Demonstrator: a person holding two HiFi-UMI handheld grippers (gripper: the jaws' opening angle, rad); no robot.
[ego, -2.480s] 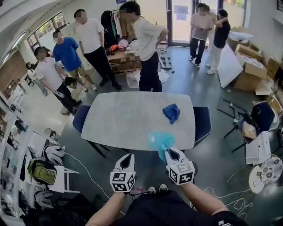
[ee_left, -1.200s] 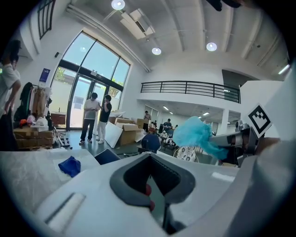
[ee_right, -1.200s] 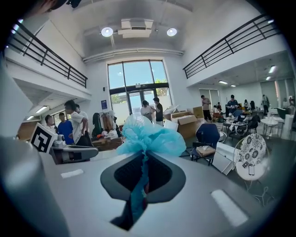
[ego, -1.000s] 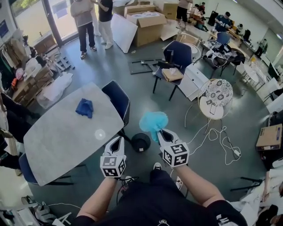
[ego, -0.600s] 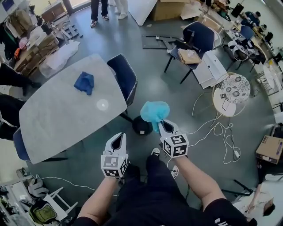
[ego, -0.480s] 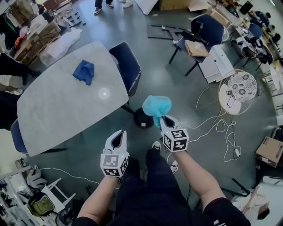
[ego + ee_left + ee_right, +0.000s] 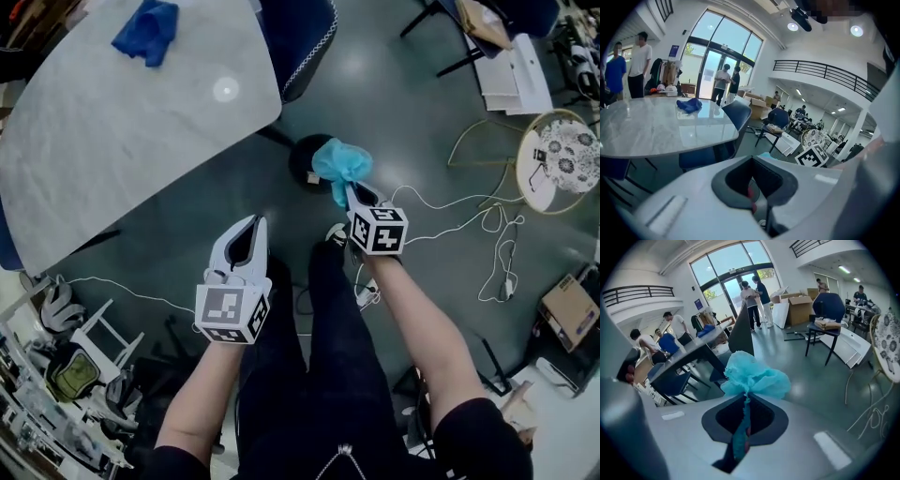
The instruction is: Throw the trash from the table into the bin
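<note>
The right gripper [image 7: 352,192] is clamping a crumpled cyan trash wad [image 7: 341,160]. Its jaws are pressing together on a thin tail of the wad, and the puffy bulk is bulging out past the tips. In the head view the wad is overlapping the right side of the black round bin [image 7: 300,155], which is standing on the floor. The left gripper [image 7: 253,221] is hanging nearer the person than the bin, well apart from it, with its jaws meeting at the tips and nothing between them. The counter [image 7: 112,131] is standing beside the bin, to its upper left. A blue cloth [image 7: 147,28] is lying at the counter's end farthest from the bin.
</note>
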